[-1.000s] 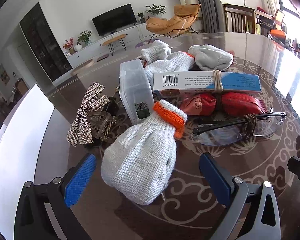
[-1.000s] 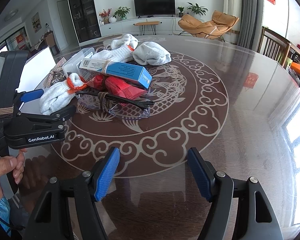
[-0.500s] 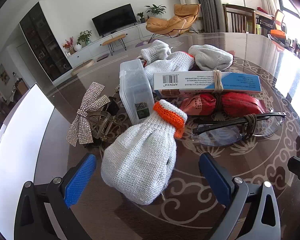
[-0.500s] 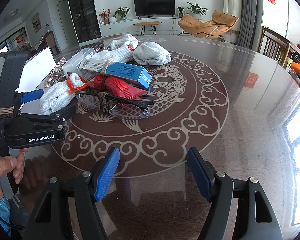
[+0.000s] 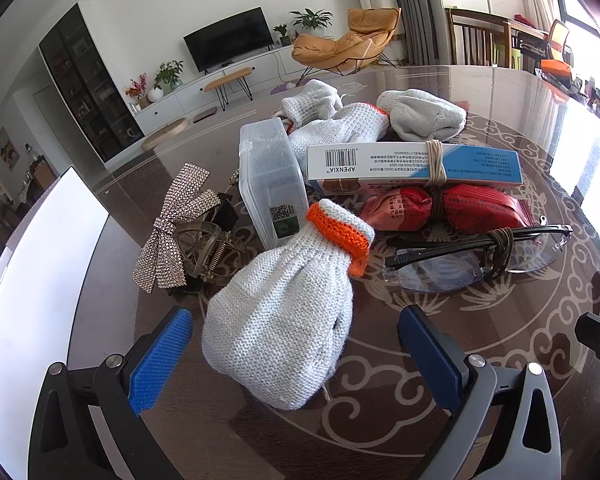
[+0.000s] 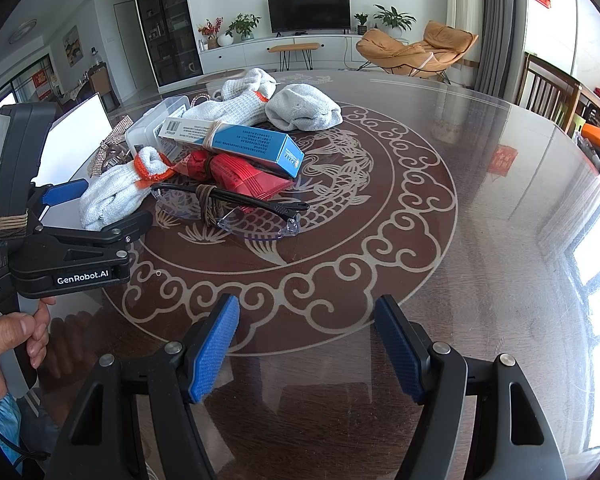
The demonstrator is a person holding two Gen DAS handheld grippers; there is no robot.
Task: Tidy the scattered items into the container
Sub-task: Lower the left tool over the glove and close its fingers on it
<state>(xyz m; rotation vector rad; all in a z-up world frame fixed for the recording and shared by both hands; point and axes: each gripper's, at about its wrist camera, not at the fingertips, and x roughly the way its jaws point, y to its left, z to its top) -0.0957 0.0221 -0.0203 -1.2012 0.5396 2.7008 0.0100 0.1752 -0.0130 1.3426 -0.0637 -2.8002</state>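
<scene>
Left gripper (image 5: 296,354) stands wide open, empty, its blue pads flanking the white knitted glove with orange cuff (image 5: 288,316), which lies on the dark patterned glass table (image 6: 480,208). Right gripper (image 6: 307,346) is also wide open, empty, over bare table well apart from the clear safety glasses (image 6: 236,210).

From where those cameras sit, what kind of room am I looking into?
Most likely the living and dining area of a home. A television stands on a low white cabinet, a tan lounge chair sits beside it, and the clutter lies on a round patterned dining table.
</scene>
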